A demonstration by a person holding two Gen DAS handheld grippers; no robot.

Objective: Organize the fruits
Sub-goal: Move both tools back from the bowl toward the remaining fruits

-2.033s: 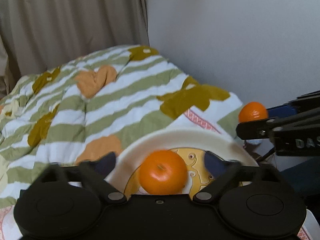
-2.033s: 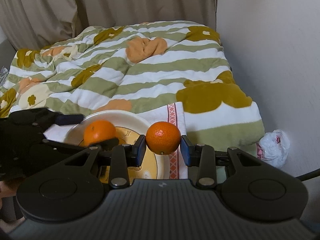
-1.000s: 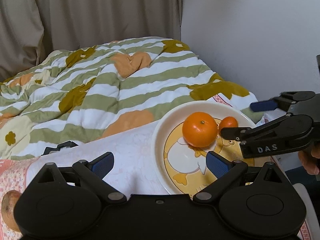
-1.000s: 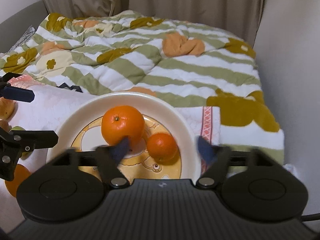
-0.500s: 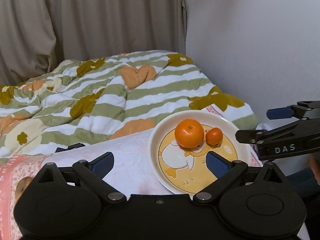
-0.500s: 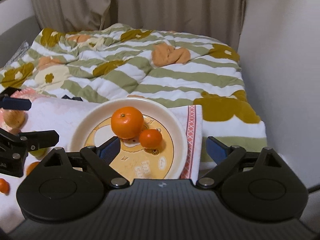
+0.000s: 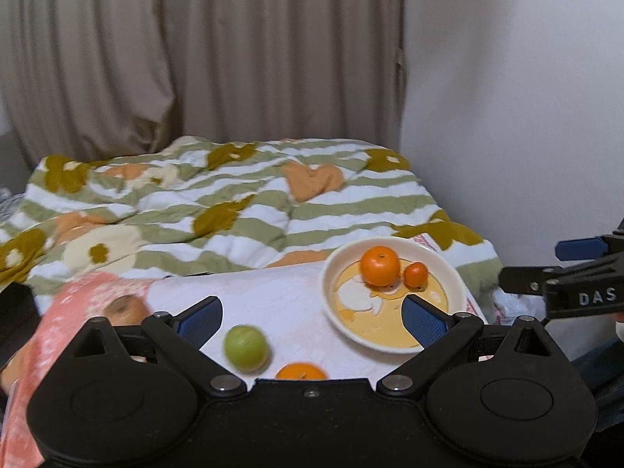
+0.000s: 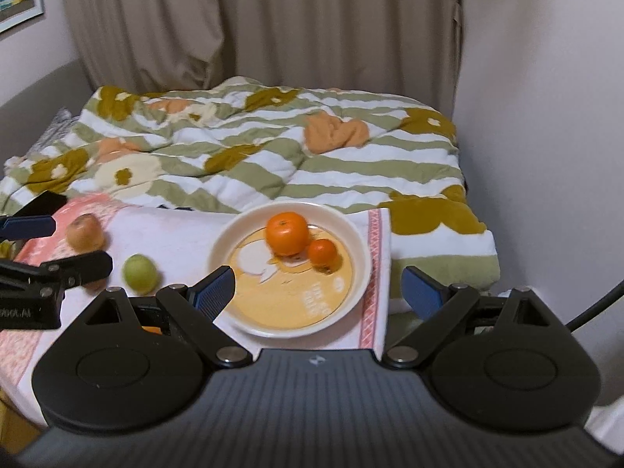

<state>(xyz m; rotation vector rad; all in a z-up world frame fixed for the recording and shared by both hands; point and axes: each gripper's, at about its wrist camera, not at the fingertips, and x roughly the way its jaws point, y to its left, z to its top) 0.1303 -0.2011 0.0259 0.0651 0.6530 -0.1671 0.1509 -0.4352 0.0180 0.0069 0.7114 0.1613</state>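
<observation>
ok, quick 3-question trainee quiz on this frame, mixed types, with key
1. True or false: the plate holds two oranges.
2. Which fruit lies nearest the plate on the cloth? A) green fruit B) banana C) grapes
3. Fill in: both grippers are ____ and hold nothing.

Key
1. True: the big orange and the small orange sit side by side on it.
2. A: the green fruit lies left of the plate; a brownish fruit lies further left.
3. Open: the left gripper and the right gripper both show their fingers spread wide.
</observation>
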